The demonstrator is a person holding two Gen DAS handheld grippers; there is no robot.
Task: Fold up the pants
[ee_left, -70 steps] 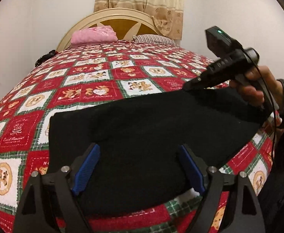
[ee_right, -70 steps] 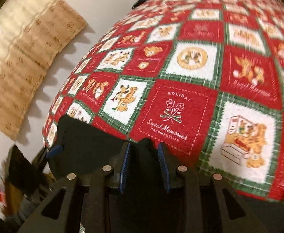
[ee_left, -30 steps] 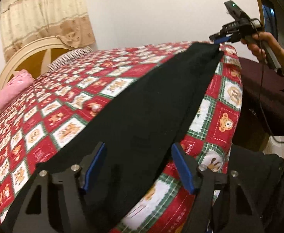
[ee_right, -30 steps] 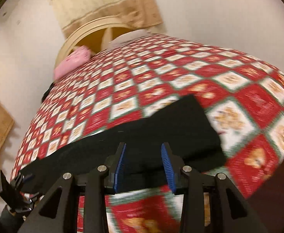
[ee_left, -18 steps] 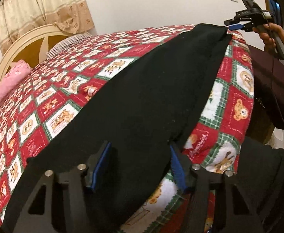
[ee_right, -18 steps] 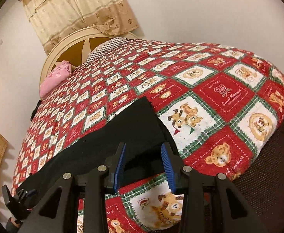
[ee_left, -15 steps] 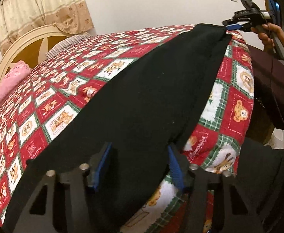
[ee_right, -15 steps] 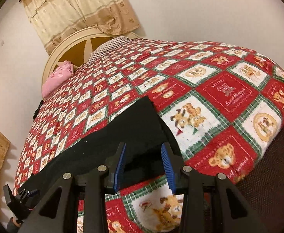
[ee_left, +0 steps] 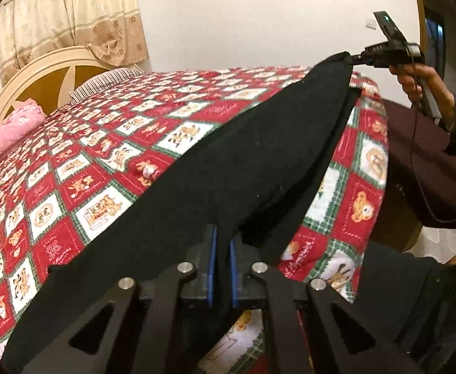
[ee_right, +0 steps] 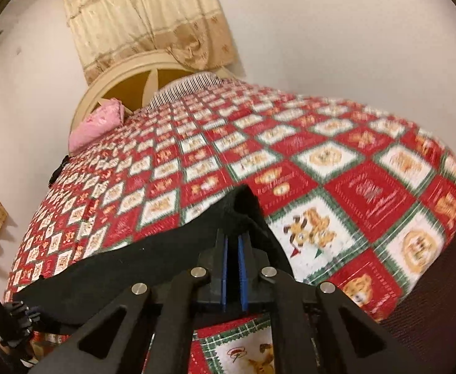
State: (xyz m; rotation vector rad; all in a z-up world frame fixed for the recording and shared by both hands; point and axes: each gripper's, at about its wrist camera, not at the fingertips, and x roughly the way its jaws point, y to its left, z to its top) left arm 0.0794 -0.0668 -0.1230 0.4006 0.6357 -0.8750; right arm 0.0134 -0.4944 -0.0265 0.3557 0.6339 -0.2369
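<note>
Both grippers' jaws clamp the black pants (ee_left: 234,155); only the left view shows a hand (ee_left: 424,84).

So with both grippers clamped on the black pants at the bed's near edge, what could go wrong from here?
The left gripper pinches only a thin bunch of the pants, so layers may slip or separate on lifting. The right gripper holds the very end of the cloth, which could pull free. The pants lie at the edge of the quilt, so a dropped end might slide off the bed.
</note>
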